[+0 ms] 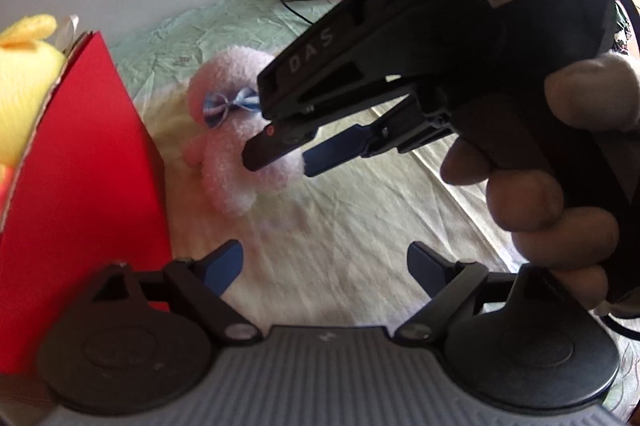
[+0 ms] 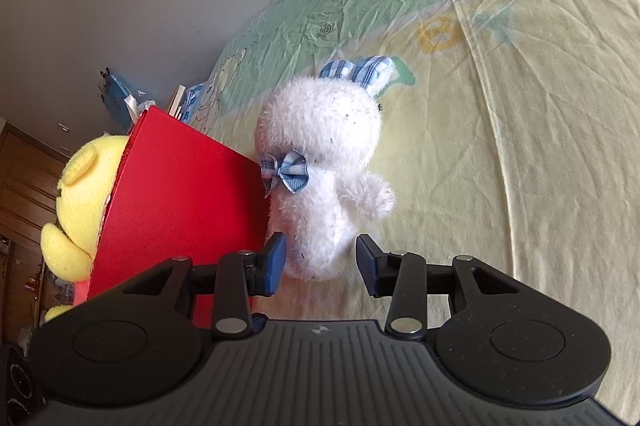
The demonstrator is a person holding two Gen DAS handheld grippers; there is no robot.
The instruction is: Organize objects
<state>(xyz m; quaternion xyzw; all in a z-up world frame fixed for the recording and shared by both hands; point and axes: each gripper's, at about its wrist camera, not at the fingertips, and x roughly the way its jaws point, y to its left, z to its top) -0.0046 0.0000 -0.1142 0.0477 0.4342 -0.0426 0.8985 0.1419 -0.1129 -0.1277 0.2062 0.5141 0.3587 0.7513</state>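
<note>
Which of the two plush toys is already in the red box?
The yellow plush: it sticks out of the red box. The white bunny, with a blue bow, lies on the sheet beside the box, in front of the right tongs.

Bunny (image 2: 328, 162) lies on bedsheet (image 2: 500, 146), touching box (image 2: 180, 186) w/ chick (image 2: 86, 194) inside.

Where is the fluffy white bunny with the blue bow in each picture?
Left wrist view: the bunny lies at centre-left, just right of the red box, partly behind the right gripper.
Right wrist view: the bunny is in the middle, above the fingers.
Shared landmark: the red box with the yellow plush toy.
</note>
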